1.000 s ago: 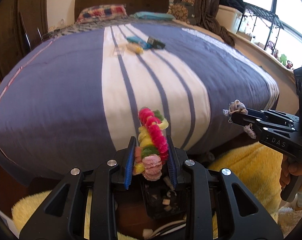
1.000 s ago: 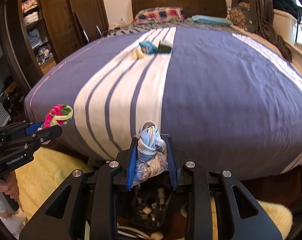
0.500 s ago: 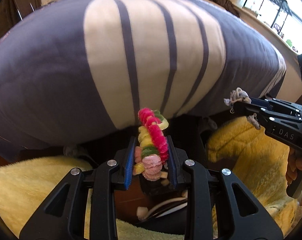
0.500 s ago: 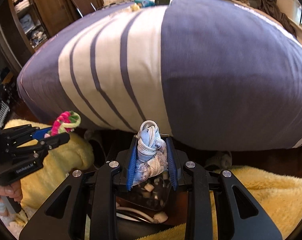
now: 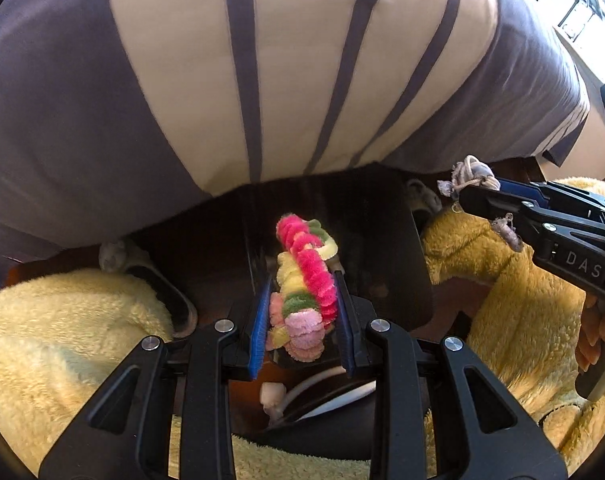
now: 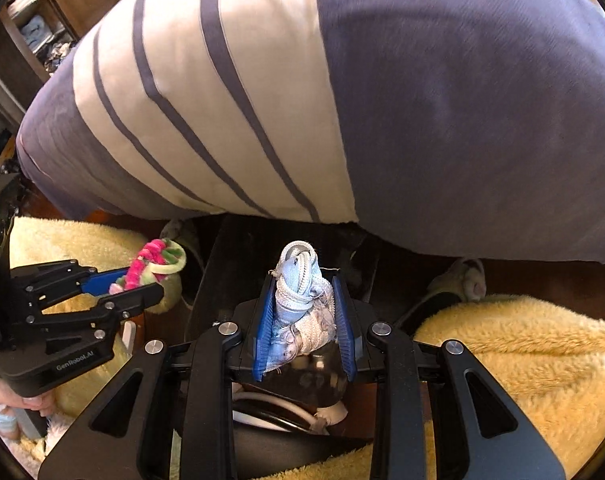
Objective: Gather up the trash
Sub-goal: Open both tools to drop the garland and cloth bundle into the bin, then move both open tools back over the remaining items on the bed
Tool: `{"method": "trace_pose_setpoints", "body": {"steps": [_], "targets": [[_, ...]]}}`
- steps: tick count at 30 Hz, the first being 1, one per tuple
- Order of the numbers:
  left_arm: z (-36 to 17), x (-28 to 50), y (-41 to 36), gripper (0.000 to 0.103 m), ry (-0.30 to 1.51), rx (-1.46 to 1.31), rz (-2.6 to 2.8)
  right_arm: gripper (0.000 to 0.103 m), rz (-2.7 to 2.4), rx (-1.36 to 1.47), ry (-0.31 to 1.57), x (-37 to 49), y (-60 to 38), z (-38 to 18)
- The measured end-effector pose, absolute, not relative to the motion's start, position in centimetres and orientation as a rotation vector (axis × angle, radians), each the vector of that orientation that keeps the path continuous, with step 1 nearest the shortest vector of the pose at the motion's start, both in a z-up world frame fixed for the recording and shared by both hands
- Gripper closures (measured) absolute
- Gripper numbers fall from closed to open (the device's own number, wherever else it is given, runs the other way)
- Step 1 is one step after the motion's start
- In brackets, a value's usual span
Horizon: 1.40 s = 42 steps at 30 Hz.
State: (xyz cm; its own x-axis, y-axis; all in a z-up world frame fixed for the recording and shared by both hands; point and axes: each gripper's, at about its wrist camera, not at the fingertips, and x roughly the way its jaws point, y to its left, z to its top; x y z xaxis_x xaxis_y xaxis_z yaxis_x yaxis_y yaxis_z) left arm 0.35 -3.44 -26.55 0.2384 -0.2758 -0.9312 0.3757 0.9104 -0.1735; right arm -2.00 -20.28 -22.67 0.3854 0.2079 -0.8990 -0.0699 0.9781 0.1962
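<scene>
Fuzzy pink, yellow and green, the chenille ring (image 5: 304, 284) sits clamped between the blue pads of my left gripper (image 5: 302, 300), and the pale blue knotted rope scrap (image 6: 300, 300) is pinched just as firmly in my right gripper (image 6: 302, 304). Both tools are closed on their loads; nothing hangs loose except a few frayed threads on the rope.

My landmark is the dark bin (image 5: 342, 240) on the floor just below the edge of the striped bedspread (image 5: 182, 80). The chenille ring hangs above the bin's opening, towards its near side. The rope scrap hangs above the same opening; in the left view my right gripper shows at the bin's right side, over the yellow fleece (image 5: 502, 300) that flanks the bin on both sides. A slipper (image 6: 462, 280) lies to the right of the bin.

I judge this to be the drop-off step: both pieces are collected and carried, and both tools point steeply down at the bin. What comes next, I think, is to bring each load squarely above the opening, clear of the rim and the fleece, then part the jaws. The fuzzy ring may cling to the pads, so a wide opening would help
</scene>
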Motion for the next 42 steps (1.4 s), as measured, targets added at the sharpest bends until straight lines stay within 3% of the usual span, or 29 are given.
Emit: {"method": "trace_pose_setpoints", "body": {"steps": [13, 18, 22, 27, 30, 42], "targets": [[-28.5, 0.8, -4.1, 0.072, 1.348, 0.070, -0.498, 0.070, 0.183, 0.161, 1.240, 0.0, -20.0, -24.8], [-28.7, 0.9, -4.0, 0.068, 1.354, 0.061, -0.489, 0.058, 0.178, 0.176, 1.245, 0.3, -20.3, -25.1], [-28.2, 1.0, -3.7, 0.057, 1.336, 0.060, -0.471, 0.050, 0.156, 0.186, 1.236, 0.4, -20.7, -24.8], [-26.8, 1.1, -3.2, 0.036, 1.293, 0.069, -0.435, 0.017, 0.088, 0.182, 1.183, 0.1, -21.7, -23.1], [-25.1, 1.2, -2.8, 0.026, 1.233, 0.076, -0.404, 0.008, 0.056, 0.188, 1.131, -0.1, -22.4, -21.8], [-14.7, 2.2, -1.2, 0.020, 0.966, 0.070, -0.373, 0.006, 0.035, 0.145, 0.871, 0.2, -24.3, -11.4]]}}
